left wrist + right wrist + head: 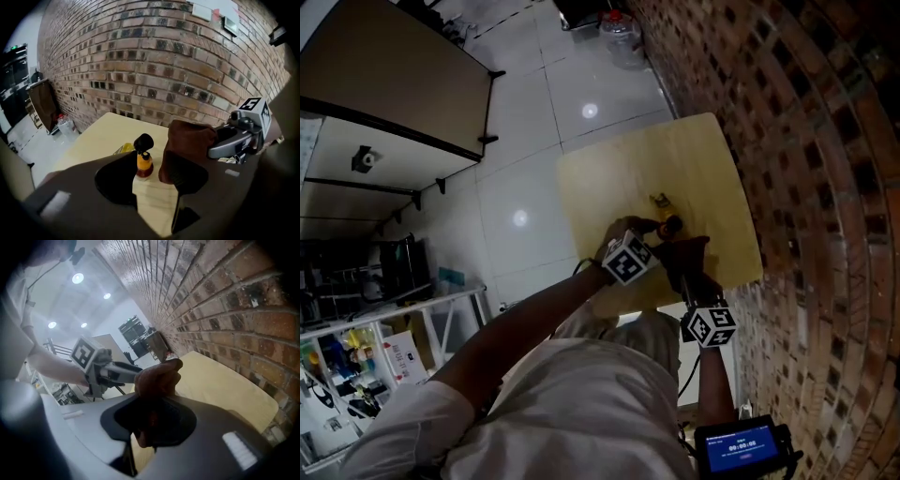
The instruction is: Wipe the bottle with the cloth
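**A:** What surrounds the work area, from left to right?

**B:** One cluttered shelf point(356, 361) stands on the tiled floor at the left. One clear water jug point(621, 33) sits on the floor beyond the far edge of the counter point(609, 178). A brick wall point(825, 141) runs along the counter's right edge.

**A:** And on the counter?

**B:** First comes one yellow packet point(123, 149). Next is one small bottle point(144, 161) with a black cap, upright near the counter's middle. The left claw point(154, 174) is spread, and the bottle stands between its jaws untouched. Just to the right, apart from the bottle, hangs one brown cloth point(187, 145). The right claw point(150, 423) is pinching it, jaws pressed together.

**A:** Does anything block the view?

**B:** From above, the left claw's marker cube and the cloth cover most of the bottle. Little more than its cap shows.
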A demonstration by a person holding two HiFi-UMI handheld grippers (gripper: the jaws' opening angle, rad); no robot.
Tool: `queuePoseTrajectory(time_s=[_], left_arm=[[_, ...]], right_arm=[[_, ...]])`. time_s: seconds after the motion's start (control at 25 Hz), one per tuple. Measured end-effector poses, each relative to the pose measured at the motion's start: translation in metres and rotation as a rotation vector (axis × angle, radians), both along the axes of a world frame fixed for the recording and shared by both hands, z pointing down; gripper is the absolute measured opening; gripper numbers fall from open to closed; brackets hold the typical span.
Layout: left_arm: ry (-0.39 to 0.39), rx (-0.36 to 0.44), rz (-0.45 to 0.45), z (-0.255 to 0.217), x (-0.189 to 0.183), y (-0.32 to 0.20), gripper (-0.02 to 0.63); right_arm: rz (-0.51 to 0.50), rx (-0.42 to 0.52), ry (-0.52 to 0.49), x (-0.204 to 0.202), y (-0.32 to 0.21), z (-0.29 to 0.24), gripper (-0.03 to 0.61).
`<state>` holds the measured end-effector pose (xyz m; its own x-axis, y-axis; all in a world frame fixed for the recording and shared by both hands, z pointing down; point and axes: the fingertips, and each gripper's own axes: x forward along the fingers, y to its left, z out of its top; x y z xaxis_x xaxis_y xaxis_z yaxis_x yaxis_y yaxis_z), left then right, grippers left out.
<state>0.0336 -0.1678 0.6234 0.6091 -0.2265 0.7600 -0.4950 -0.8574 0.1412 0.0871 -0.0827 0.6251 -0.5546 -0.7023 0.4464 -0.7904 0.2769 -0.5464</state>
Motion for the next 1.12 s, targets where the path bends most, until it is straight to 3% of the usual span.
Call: queuePoseTrajectory(time_s=[0.28, 0.64, 0.84, 1.12], left_arm=[[-0.107, -0.05, -0.044, 0.043, -0.005, -0.006, 0.202], [-0.09, -0.099, -0.053, 0.059, 0.003, -0.011, 0.16], [-0.096, -0.111, -0.028, 0.06, 0.004, -0.011, 0.158], [-0.091, -0.144, -0.064, 0.059, 0.002, -0.017, 0.158]], right_arm=[[-0.056, -0.048, 0.039, -0.009, -0.005, 0.034, 0.067], [-0.152, 0.009, 0.044, -0.034, -0.037, 0.053, 0.069], [-0.128, -0.048, 0.066, -0.034, -0.058, 0.083, 0.069], [-0.067, -0.153, 0.063, -0.029, -0.069, 0.109, 0.069]])
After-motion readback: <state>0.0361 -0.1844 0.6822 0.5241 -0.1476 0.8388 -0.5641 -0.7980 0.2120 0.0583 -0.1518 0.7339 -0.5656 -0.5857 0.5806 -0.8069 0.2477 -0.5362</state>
